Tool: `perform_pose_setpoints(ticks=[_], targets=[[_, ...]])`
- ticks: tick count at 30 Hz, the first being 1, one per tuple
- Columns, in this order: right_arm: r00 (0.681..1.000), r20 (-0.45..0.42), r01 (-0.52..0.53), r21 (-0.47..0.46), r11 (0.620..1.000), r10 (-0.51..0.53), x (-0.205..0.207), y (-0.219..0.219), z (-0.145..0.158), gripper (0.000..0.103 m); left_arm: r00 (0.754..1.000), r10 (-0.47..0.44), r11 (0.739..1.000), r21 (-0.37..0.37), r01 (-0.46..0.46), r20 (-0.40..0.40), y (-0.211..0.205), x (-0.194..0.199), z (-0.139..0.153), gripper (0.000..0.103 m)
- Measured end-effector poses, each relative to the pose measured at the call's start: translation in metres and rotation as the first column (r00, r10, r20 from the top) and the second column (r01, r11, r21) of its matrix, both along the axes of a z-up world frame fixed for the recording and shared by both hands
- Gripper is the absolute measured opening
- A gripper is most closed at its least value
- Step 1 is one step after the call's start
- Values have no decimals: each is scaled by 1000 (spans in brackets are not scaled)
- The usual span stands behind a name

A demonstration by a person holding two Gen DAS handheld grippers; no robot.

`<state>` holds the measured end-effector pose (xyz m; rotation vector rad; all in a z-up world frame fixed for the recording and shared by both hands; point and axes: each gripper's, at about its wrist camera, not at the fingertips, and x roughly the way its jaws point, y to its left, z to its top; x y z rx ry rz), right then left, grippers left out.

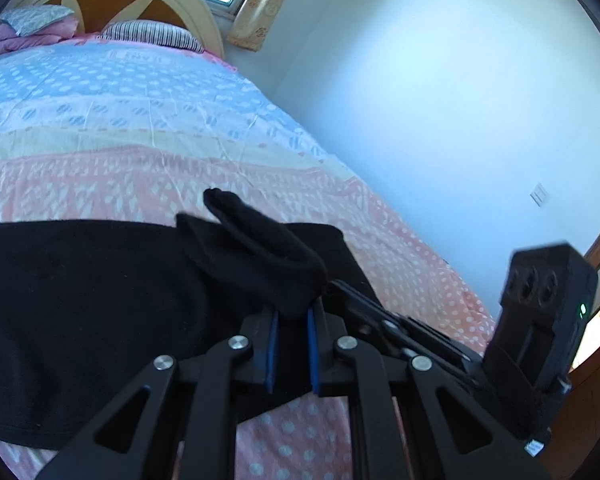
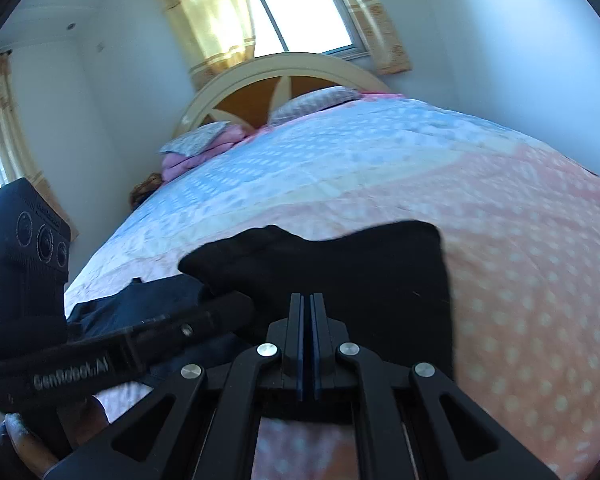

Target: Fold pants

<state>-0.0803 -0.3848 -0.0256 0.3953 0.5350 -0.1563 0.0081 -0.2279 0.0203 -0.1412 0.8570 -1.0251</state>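
Observation:
Black pants [image 1: 80, 300] lie spread across the pink end of the bed. In the left wrist view my left gripper [image 1: 294, 312] is shut on a bunched fold [image 1: 260, 256] of the pants, which sticks up between the blue pads. My right gripper [image 1: 334, 286] reaches in from the right, its tip close beside that fold. In the right wrist view my right gripper [image 2: 308, 298] has its jaws together over the pants [image 2: 360, 264]. Whether cloth is pinched between them I cannot tell. The left gripper [image 2: 236, 304] comes in from the left.
The bed's dotted quilt [image 1: 140, 120] runs from pink through yellow to blue, up to pillows [image 2: 316, 100] and a curved headboard [image 2: 260, 76]. A white wall [image 1: 440, 120] runs close along the bed's right edge. Dark blue cloth [image 2: 140, 300] lies left of the pants. A hand [image 2: 32, 444] shows bottom left.

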Motion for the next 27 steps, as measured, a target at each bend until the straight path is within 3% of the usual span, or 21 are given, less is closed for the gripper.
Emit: perform_pose_setpoints(ticks=[5, 9, 11, 13, 15, 17, 20, 25, 27], targets=[[996, -13, -87, 61, 994, 88, 27, 29, 3, 3, 998, 45, 999, -21, -44, 42, 38, 1, 7, 9], [987, -29, -156, 61, 986, 158, 40, 64, -12, 3, 993, 86, 995, 48, -90, 77, 66, 2, -13, 9], [983, -90, -157, 49, 986, 161, 49, 76, -27, 3, 996, 83, 988, 124, -87, 38, 73, 6, -30, 14], [983, -115, -147, 1, 989, 146, 50, 84, -34, 3, 996, 89, 982, 164, -93, 33, 84, 6, -36, 28], [980, -131, -157, -36, 987, 151, 48, 89, -30, 3, 990, 119, 976, 175, -132, 81, 102, 6, -30, 30], [976, -152, -162, -48, 986, 153, 46, 90, -27, 3, 977, 164, 966, 181, -187, 140, 117, 11, -20, 39], [986, -120, -125, -47, 991, 118, 35, 83, -13, 3, 952, 223, 951, 169, -260, 211, 133, 18, 0, 41], [999, -48, 12, -92, 996, -16, 33, 47, 9, 3, 941, 161, 972, 115, -203, 298, 103, 17, 23, 41], [997, -48, 61, -97, 993, -66, 45, 25, 7, 3, 945, 124, 977, 127, -169, 303, 78, 20, 20, 41]])
